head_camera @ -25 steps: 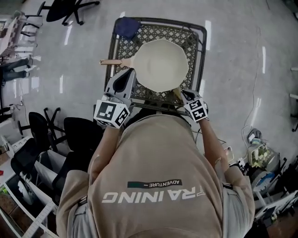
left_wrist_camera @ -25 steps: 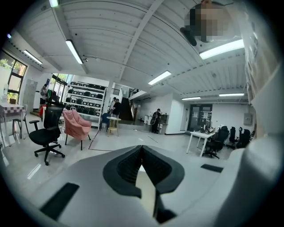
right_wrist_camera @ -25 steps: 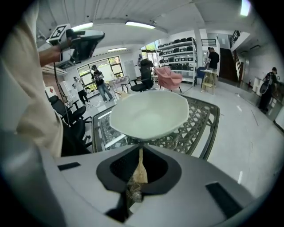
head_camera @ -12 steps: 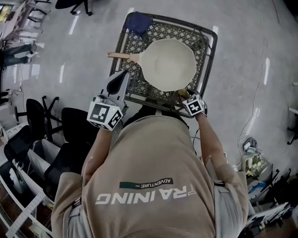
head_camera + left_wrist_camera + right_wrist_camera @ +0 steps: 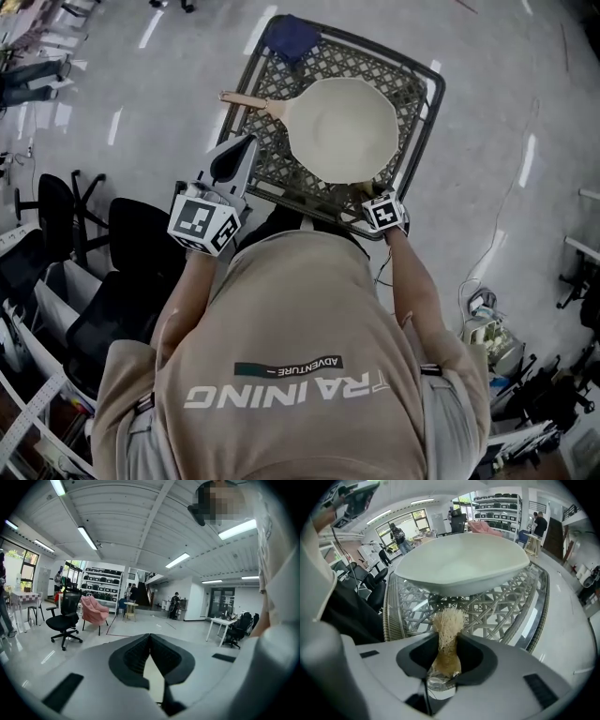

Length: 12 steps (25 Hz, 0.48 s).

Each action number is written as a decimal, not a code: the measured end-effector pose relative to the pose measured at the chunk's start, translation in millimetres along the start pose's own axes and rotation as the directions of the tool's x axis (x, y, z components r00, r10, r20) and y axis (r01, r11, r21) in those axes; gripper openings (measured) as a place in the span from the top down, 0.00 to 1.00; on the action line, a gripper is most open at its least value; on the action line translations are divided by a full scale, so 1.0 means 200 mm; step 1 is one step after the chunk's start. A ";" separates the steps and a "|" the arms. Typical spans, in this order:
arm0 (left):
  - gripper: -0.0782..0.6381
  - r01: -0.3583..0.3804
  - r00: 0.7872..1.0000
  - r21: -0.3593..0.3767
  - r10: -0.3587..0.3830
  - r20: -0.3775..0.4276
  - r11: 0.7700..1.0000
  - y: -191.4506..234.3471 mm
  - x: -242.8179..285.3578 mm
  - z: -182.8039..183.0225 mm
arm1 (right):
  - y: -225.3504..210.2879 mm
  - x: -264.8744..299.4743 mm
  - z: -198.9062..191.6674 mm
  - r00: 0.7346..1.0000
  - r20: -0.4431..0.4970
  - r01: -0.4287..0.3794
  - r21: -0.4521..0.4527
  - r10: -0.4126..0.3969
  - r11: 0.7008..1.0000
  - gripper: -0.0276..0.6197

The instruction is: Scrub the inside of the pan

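Head view: the pan [image 5: 342,129] sits in the middle of the table [image 5: 272,161], empty side up, with its wooden handle [image 5: 246,101] pointing toward 10 o'clock. A blue cloth [image 5: 289,36] lies at the table's 11 o'clock corner.

The right gripper [image 5: 364,190] is at the pan's 5 o'clock edge. Its jaws have just been closing, and the right gripper view shows them pinched on the stem of a brush [image 5: 448,620]. The pale bristles stick out past the tips toward the pan's near outer wall, below the rim.

The left gripper [image 5: 248,142] hangs at the pan's 8 o'clock, just beside the table edge. Its jaws are pressed together on nothing, well short of the handle.

The step in hand looks like bringing the brush into the pan. To do it well:
- Lift the bristles clear over the near rim rather than pushing against the wall, which could slide the pan toward 12 o'clock.
- Lower them onto the pan's floor with the brush tipped steeply down.
- Keep the pinch firm, since the stem is narrow and may twist under pressure.
- Open the left jaws and hold the handle first, so circular strokes do not spin the pan.
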<state>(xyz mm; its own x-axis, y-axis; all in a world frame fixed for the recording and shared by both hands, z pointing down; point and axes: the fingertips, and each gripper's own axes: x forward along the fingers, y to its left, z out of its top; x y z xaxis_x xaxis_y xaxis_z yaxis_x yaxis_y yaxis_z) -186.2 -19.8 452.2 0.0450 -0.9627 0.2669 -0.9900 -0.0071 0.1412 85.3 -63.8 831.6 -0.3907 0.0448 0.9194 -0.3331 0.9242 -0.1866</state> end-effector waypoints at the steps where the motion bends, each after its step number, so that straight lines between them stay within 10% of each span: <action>1: 0.87 0.002 1.000 -0.005 -0.002 0.004 1.000 0.00 0.00 0.00 | 0.02 -0.02 -0.01 1.000 -0.006 -0.006 0.002 0.006 1.000 0.76; 12: 0.87 0.033 0.997 0.006 -0.033 0.071 0.999 0.01 0.15 -0.02 | -0.01 -0.48 0.06 0.992 0.107 0.071 -0.039 -0.067 0.997 0.77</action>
<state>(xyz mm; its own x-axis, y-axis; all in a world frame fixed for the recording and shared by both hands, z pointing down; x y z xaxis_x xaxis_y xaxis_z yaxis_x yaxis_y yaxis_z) -185.5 -47.3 464.0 0.0681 -0.9786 0.1941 -0.9888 -0.0403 0.1438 113.8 -74.8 740.2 -0.4568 -0.0576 0.8877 -0.3262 0.9392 -0.1069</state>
